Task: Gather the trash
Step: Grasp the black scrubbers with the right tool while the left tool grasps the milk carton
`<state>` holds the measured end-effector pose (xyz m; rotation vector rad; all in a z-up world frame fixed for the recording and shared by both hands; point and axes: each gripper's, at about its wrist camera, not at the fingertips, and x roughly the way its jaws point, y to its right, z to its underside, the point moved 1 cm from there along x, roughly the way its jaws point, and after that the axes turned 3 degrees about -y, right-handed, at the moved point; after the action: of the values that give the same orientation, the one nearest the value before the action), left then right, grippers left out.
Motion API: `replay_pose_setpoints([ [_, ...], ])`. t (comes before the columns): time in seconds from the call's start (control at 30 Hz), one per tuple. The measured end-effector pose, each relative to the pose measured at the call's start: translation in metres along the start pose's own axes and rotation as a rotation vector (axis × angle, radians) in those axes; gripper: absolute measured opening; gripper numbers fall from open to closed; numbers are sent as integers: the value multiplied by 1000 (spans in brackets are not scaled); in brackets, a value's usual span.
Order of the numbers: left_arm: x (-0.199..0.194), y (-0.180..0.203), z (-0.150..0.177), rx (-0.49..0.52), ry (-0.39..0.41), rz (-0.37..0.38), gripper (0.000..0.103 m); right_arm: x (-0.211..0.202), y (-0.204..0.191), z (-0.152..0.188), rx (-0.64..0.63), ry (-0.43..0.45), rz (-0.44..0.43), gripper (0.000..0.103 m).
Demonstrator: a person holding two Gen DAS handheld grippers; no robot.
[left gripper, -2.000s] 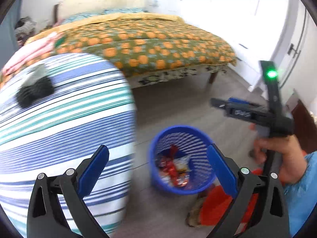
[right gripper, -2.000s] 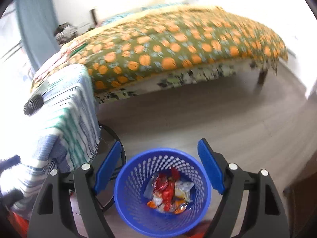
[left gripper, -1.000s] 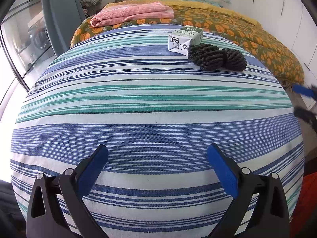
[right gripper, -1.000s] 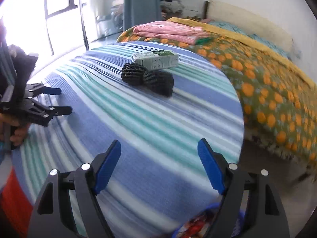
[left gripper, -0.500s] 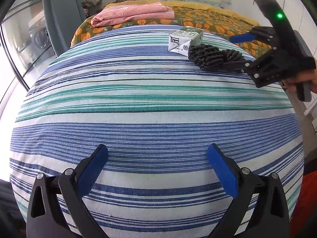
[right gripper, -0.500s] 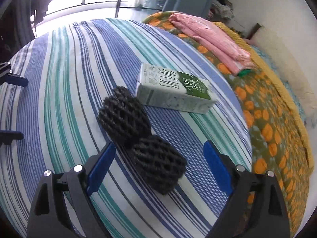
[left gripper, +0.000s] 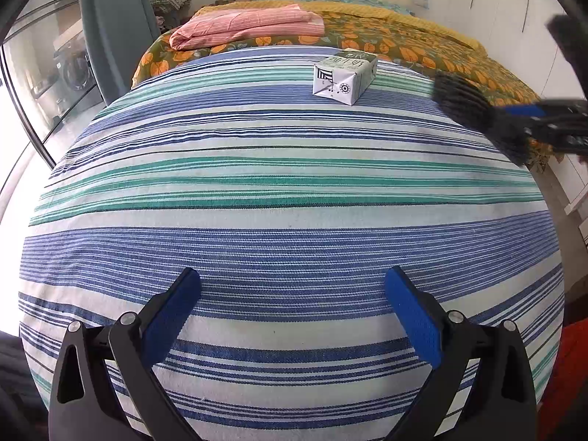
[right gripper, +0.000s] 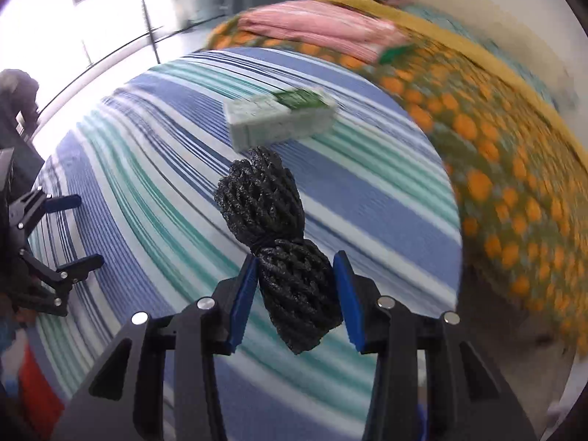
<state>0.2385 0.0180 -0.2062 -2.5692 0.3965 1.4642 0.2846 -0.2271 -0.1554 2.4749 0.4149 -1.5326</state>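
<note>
The right tool [right gripper: 296, 290] has a bundle of black foam netting [right gripper: 279, 242] between its blue pads [right gripper: 244, 297], and its jaws are closing on it. The pads press the lower lump of the bundle from both sides; the upper lump sticks out ahead of the fingertips, pinched at its waist by a thin band. The netting appears to hang clear of the striped cloth on the bench [right gripper: 154, 169], though blur makes that hard to settle. Just beyond the bundle's far end a white and green milk carton [right gripper: 279, 119] lies on its side on the cloth, not touching the netting.

In the left wrist view the same carton [left gripper: 343, 75] rests near the far edge of the bench [left gripper: 279, 198], and the netting [left gripper: 461, 103] is a dark blur to its right, apart from it, at the tip of the right tool [left gripper: 522, 115].

The left tool [left gripper: 292, 314] hangs over the near side of the bench, jaws spread wide, with nothing between them. A bed [left gripper: 422, 46] with an orange-flowered cover lies behind.
</note>
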Motion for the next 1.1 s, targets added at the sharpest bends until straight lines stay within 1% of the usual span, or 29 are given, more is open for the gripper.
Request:
replay_pose_setpoints([
  [0.1, 6, 1, -16, 33, -9, 44, 98, -8, 8, 24, 114, -32, -33, 42],
  [0.17, 10, 2, -38, 47, 1, 41, 98, -7, 9, 38, 161, -38, -51, 42],
  [0.3, 23, 9, -95, 69, 48, 63, 98, -10, 8, 56, 220, -2, -82, 42],
  [0.43, 50, 24, -150, 116, 49, 50, 98, -9, 8, 62, 281, 46, -113, 42],
  [0.53, 70, 34, -178, 133, 48, 35, 98, -11, 14, 68, 338, 65, -152, 42],
  [0.63, 86, 46, -193, 165, 39, 19, 98, -12, 18, 76, 378, 70, -191, 42],
  [0.83, 104, 61, -204, 216, 43, -29, 98, -15, 26, 88, 439, 72, -239, 42],
  [0.9, 107, 62, -204, 215, 49, -37, 83, -15, 29, 90, 465, 72, -257, 42],
  [0.93, 109, 61, -204, 210, 39, -29, 66, -16, 30, 90, 475, 73, -260, 42],
  [1.0, 106, 58, -202, 194, 48, -20, 60, -18, 32, 91, 491, 77, -262, 42],
  [1.03, 102, 57, -200, 185, 57, -19, 55, -20, 33, 91, 503, 81, -263, 42],
  [1.1, 93, 48, -192, 136, 53, -29, 53, -23, 36, 92, 534, 87, -268, 42],
])
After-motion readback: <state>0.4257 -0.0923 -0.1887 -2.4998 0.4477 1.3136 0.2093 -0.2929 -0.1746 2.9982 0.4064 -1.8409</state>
